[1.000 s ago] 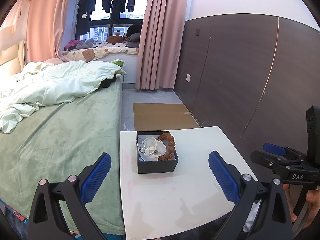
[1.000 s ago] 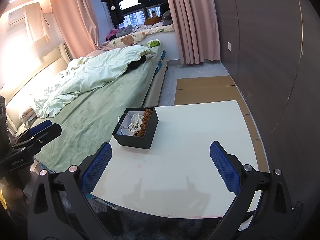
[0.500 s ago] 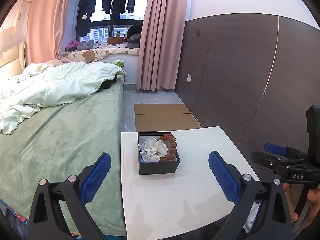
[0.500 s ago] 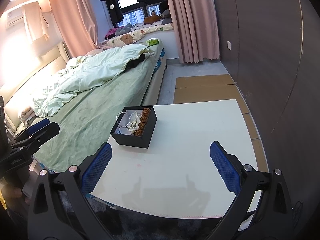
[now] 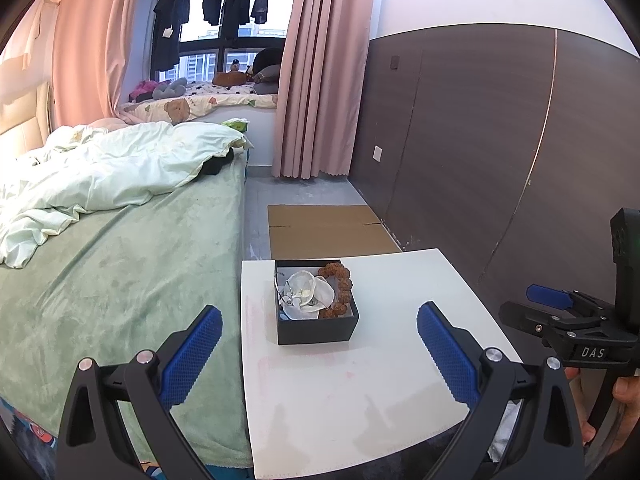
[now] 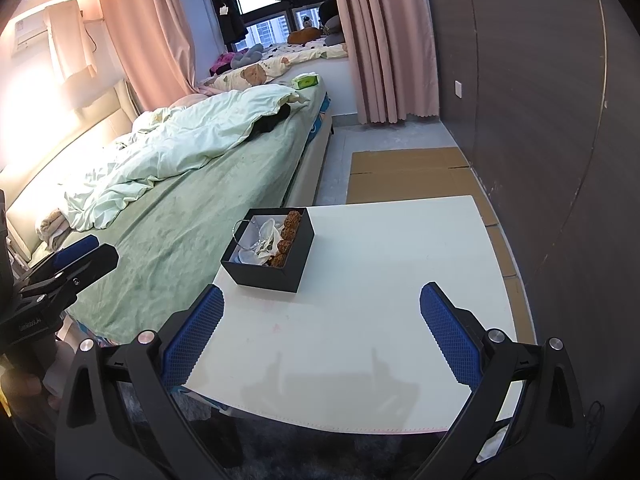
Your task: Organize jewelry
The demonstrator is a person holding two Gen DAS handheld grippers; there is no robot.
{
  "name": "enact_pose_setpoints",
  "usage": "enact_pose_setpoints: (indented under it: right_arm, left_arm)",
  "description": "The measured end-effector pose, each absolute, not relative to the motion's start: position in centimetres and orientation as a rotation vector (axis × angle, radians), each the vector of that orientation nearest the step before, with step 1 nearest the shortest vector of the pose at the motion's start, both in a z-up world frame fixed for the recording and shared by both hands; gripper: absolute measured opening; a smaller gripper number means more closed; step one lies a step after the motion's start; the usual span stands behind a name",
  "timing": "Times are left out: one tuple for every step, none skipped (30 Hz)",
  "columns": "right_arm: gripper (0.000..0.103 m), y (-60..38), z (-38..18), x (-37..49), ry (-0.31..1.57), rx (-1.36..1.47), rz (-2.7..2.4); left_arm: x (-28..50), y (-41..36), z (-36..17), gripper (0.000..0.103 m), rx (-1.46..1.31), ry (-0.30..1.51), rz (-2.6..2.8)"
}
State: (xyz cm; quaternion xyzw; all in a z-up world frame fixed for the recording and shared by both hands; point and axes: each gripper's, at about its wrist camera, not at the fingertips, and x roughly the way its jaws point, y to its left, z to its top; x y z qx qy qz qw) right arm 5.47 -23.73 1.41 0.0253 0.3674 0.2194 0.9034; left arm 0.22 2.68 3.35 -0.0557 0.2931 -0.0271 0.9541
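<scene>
While both tools (image 5: pixel 319 354) (image 6: pixel 320 334) gape empty, only the right view shows the box's (image 6: pixel 280 268) outer right wall.

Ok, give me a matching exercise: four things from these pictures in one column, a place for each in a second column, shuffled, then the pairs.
Things:
1. beaded bracelet
2. black box
3. flattened cardboard
4. pale duvet

Places:
A. on the floor beyond the table
B. rumpled on the green bed
C. on the white table
D. inside the box, along its right side in the left wrist view

Pairs: 1-D, 2-C, 3-A, 4-B
</scene>
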Motion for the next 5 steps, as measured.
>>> enact_pose_setpoints:
  right_arm:
    - [0.098, -23.72, 1.35, 5.45, 0.760, 0.052, 0.454]
    - [0.098, -23.70, 1.36, 5.45, 0.760, 0.051, 0.454]
    - [0.098, -23.69, 1.35, 5.43, 0.760, 0.052, 0.453]
    - [0.098, -23.69, 1.34, 5.43, 0.760, 0.052, 0.454]
    - [0.098, -23.69, 1.34, 5.43, 0.761, 0.051, 0.453]
  left_arm:
    - [0.28, 2.72, 3.32, 0.095, -0.113, 0.599, -0.055]
    - [0.34, 2.69, 3.27, 0.095, -0.110, 0.601, -0.055]
    - [0.36, 2.72, 3.27, 0.095, -0.110, 0.600, -0.054]
    - [0.36, 2.72, 3.27, 0.095, -0.111, 0.601, -0.054]
    - [0.36, 2.73, 3.25, 0.095, -0.113, 0.601, -0.055]
